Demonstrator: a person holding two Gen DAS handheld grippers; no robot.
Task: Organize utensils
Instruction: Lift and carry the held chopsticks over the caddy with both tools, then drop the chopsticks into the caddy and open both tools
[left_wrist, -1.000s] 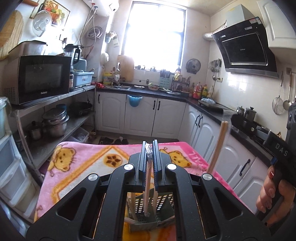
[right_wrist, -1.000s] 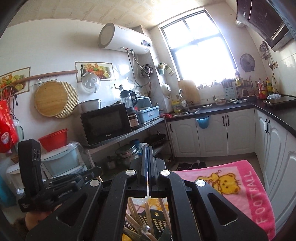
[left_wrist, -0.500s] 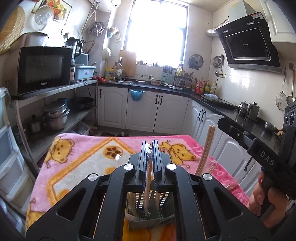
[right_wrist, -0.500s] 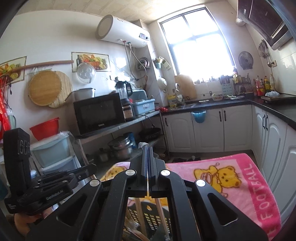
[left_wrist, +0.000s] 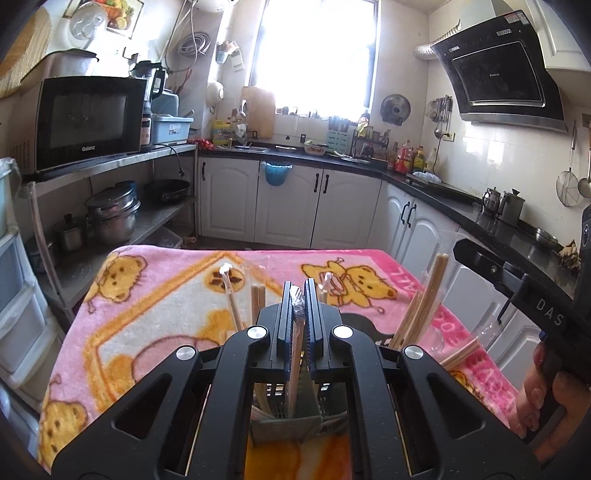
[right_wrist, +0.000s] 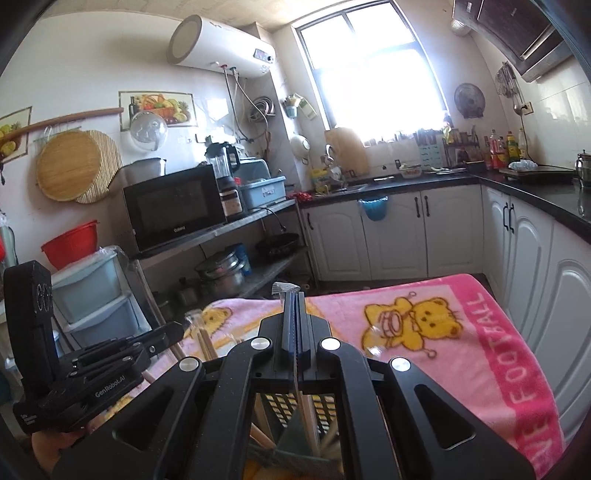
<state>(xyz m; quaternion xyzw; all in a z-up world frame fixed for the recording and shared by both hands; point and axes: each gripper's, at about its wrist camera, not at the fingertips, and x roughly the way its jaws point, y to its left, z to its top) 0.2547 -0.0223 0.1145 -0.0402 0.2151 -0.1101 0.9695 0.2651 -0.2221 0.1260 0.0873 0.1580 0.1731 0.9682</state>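
My left gripper (left_wrist: 299, 291) is shut on plastic-wrapped chopsticks (left_wrist: 295, 369) that hang down into a dark slotted utensil holder (left_wrist: 288, 410) below it. My right gripper (right_wrist: 294, 299) is shut on another wrapped pair of chopsticks (right_wrist: 304, 413), its lower end inside the same holder (right_wrist: 288, 402). More wrapped chopsticks (left_wrist: 424, 299) stand in the holder to the right in the left wrist view, and others (left_wrist: 231, 295) to the left. The right gripper's body (left_wrist: 517, 288) shows at the right edge there; the left one's body (right_wrist: 92, 365) shows at lower left in the right wrist view.
The holder stands on a table under a pink bear blanket (left_wrist: 147, 295). Beyond are white cabinets (left_wrist: 288, 206), a metal shelf with a microwave (left_wrist: 88, 118) and pots (left_wrist: 110, 218), plastic drawers (right_wrist: 92, 295), and a black counter (right_wrist: 535, 195) on the right.
Both grippers have come down toward the holder with their chopsticks; more of the blanket and the chopsticks standing in the holder now show. Both stay shut.
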